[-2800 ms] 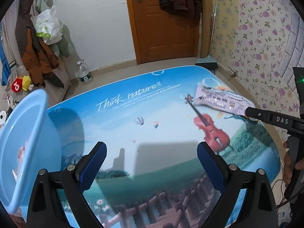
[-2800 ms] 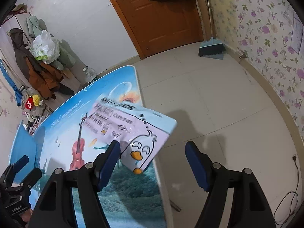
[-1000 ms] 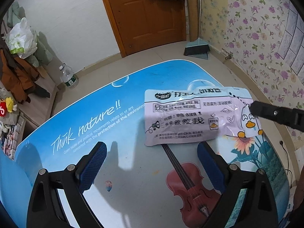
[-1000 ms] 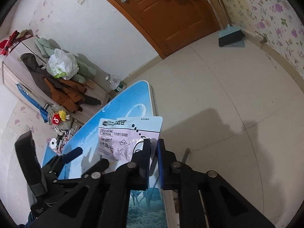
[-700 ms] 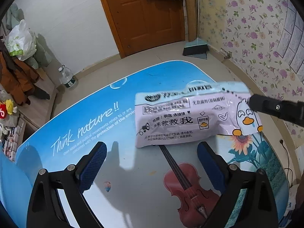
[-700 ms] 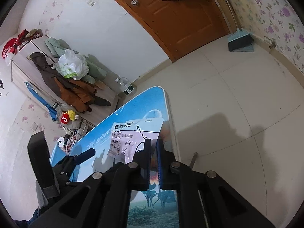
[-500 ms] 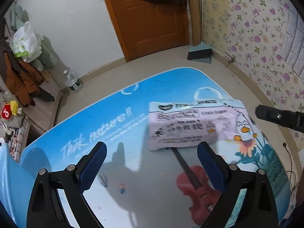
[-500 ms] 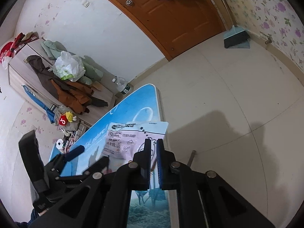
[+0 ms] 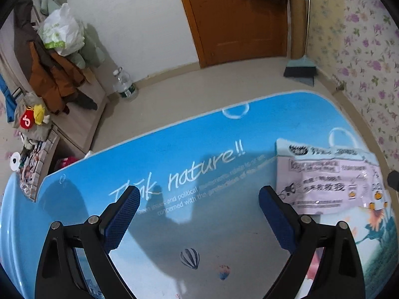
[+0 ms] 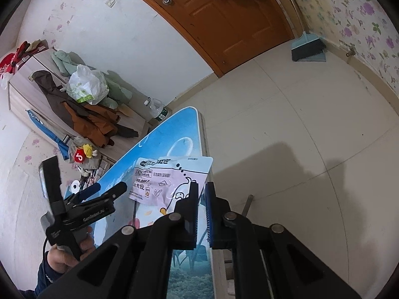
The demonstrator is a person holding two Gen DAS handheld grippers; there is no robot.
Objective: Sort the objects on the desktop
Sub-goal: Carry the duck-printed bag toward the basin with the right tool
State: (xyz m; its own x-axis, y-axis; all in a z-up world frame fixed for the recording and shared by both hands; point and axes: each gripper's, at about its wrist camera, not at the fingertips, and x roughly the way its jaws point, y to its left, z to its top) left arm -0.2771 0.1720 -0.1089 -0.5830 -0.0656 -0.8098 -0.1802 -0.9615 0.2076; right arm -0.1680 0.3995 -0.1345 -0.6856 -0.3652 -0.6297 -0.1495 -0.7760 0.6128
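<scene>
A pale purple snack bag [image 9: 326,177] with a cartoon duck is held above the right side of the blue printed table [image 9: 199,174]. My right gripper [image 10: 201,194] is shut on the bag [image 10: 164,179] at its duck end, near the table's right edge. My left gripper [image 9: 198,204] is open and empty over the table's middle, left of the bag. It also shows in the right wrist view [image 10: 104,194], held in a hand. The rim of a light blue basin [image 9: 12,236] is at the far left.
Beyond the table's far edge is bare floor with a water bottle [image 9: 124,84], a broom and dustpan [image 9: 300,69] by the wooden door, and a bench piled with coats [image 9: 49,74]. Flowered wallpaper lines the right wall.
My right gripper closed on the bag's duck end and lifted it off the table. My left gripper swung from the basin towards the bag, then back left, staying open.
</scene>
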